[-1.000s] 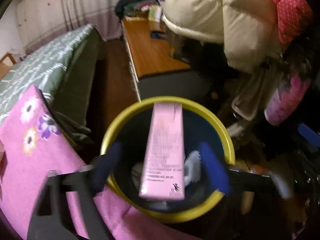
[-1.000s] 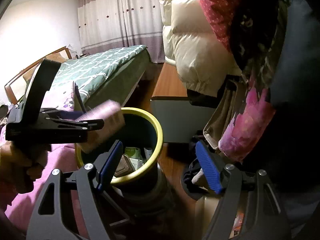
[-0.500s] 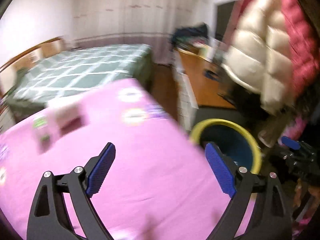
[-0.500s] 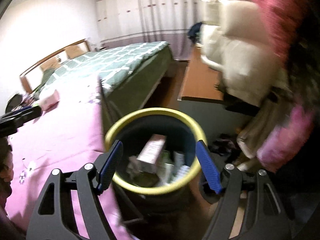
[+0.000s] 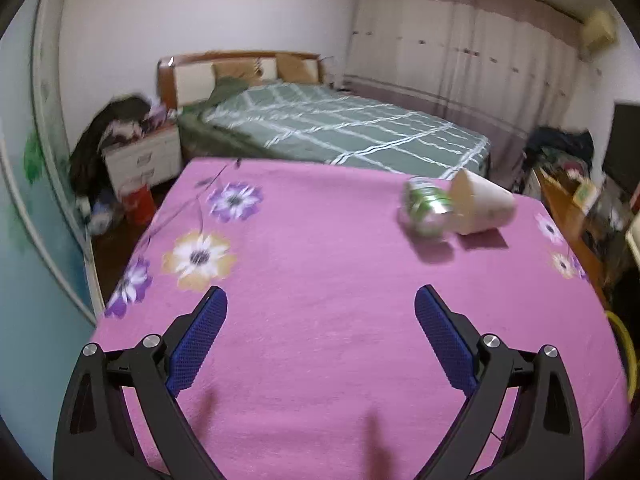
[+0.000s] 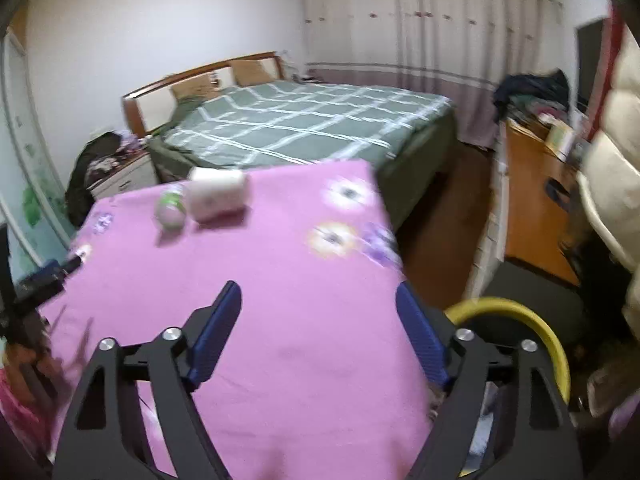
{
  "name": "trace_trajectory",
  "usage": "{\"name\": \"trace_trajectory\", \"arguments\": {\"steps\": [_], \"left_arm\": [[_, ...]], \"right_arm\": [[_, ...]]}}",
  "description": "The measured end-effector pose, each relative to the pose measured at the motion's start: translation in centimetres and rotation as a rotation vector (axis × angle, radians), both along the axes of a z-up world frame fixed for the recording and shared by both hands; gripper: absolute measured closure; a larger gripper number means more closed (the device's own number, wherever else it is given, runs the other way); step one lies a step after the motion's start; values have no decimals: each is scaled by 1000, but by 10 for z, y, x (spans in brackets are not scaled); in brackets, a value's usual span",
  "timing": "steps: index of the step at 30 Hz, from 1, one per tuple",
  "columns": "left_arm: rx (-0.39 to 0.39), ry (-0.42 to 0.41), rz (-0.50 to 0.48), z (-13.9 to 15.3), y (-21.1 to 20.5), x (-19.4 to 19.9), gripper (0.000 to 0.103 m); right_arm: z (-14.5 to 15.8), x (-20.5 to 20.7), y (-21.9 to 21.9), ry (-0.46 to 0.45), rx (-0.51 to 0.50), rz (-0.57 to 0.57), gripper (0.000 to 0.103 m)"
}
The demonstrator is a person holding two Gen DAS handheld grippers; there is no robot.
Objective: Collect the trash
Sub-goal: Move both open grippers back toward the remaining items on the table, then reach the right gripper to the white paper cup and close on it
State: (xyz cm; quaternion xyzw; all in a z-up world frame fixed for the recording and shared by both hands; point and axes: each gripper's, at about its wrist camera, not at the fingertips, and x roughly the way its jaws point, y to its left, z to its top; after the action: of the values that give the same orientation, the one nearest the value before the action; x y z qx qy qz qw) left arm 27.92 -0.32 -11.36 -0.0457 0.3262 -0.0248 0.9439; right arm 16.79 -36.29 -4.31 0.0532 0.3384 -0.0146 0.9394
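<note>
A green and white can (image 5: 426, 211) lies on its side on the pink flowered cloth (image 5: 320, 300), touching a pale paper cup (image 5: 482, 203) that lies tipped beside it, far right. My left gripper (image 5: 320, 340) is open and empty, low over the cloth, well short of both. In the right wrist view the can (image 6: 171, 211) and the cup (image 6: 218, 196) lie at the far left of the cloth (image 6: 280, 320). My right gripper (image 6: 320, 332) is open and empty. The yellow-rimmed bin (image 6: 532, 332) stands just right of it.
A bed with a green checked cover (image 6: 304, 128) lies beyond the cloth. A wooden desk (image 6: 536, 208) with clutter runs along the right. A nightstand (image 5: 142, 158) piled with clothes stands at the left. The bin's rim (image 5: 626, 344) shows at the cloth's right edge.
The pink box left my left gripper and dropped into the bin. Both grippers then swung left from the bin to face the pink cloth with the can and cup.
</note>
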Motion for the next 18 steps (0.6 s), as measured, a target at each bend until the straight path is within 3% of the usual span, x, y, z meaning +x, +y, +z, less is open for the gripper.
{"name": "trace_trajectory", "arguments": {"steps": [8,18], "left_arm": [[-53,56,0,-13,5,3,9],[-50,69,-22,-15,-5,4,9]], "right_arm": [[10,105,71,-33,4,145,11],[-14,210,115,24,-43,146,7]]}}
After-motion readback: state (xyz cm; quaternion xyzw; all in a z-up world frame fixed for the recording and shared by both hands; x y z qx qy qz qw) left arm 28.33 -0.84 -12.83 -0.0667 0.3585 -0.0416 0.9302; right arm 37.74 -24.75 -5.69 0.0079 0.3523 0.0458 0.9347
